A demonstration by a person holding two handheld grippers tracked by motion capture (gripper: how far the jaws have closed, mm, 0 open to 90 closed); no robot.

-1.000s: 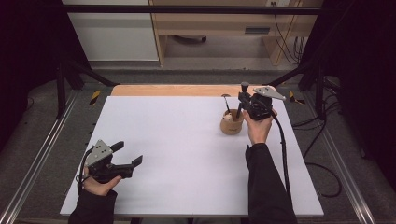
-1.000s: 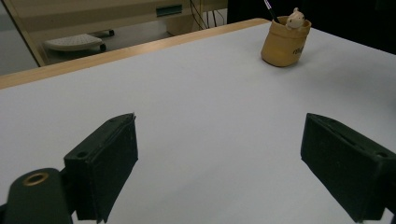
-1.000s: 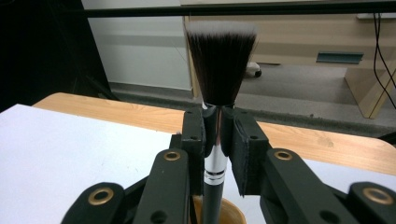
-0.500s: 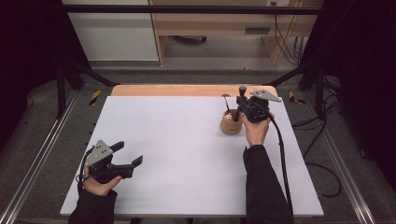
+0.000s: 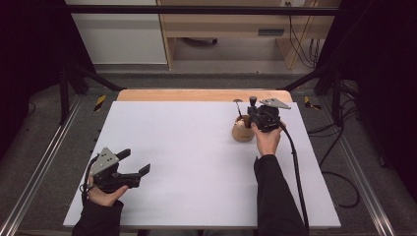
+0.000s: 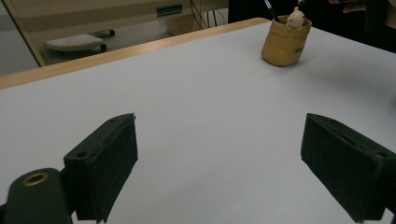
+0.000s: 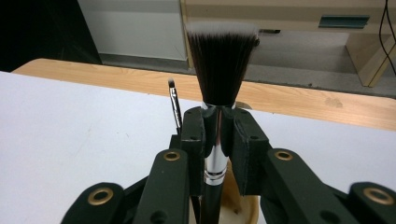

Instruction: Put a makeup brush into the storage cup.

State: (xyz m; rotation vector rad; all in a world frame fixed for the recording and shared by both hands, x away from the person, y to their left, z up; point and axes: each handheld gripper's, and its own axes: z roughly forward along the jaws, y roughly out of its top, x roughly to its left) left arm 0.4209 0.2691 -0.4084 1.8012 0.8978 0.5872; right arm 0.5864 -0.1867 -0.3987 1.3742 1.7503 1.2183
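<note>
The right tongs (image 7: 218, 135) clamp the makeup brush (image 7: 219, 70) upright, bristles up, directly above the wooden cup (image 5: 243, 131), while the open left tongs (image 5: 133, 162) wait well apart from it.

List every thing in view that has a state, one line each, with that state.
Right gripper: shut on the makeup brush.
Makeup brush: upright, bristles up, clamped at its silver ferrule over the holder.
Left gripper: open, nothing between its pads, above bare table.
Wooden holder: upright, with a small pale figure at its rim.
Thin brush: standing in the holder, tip up.
</note>
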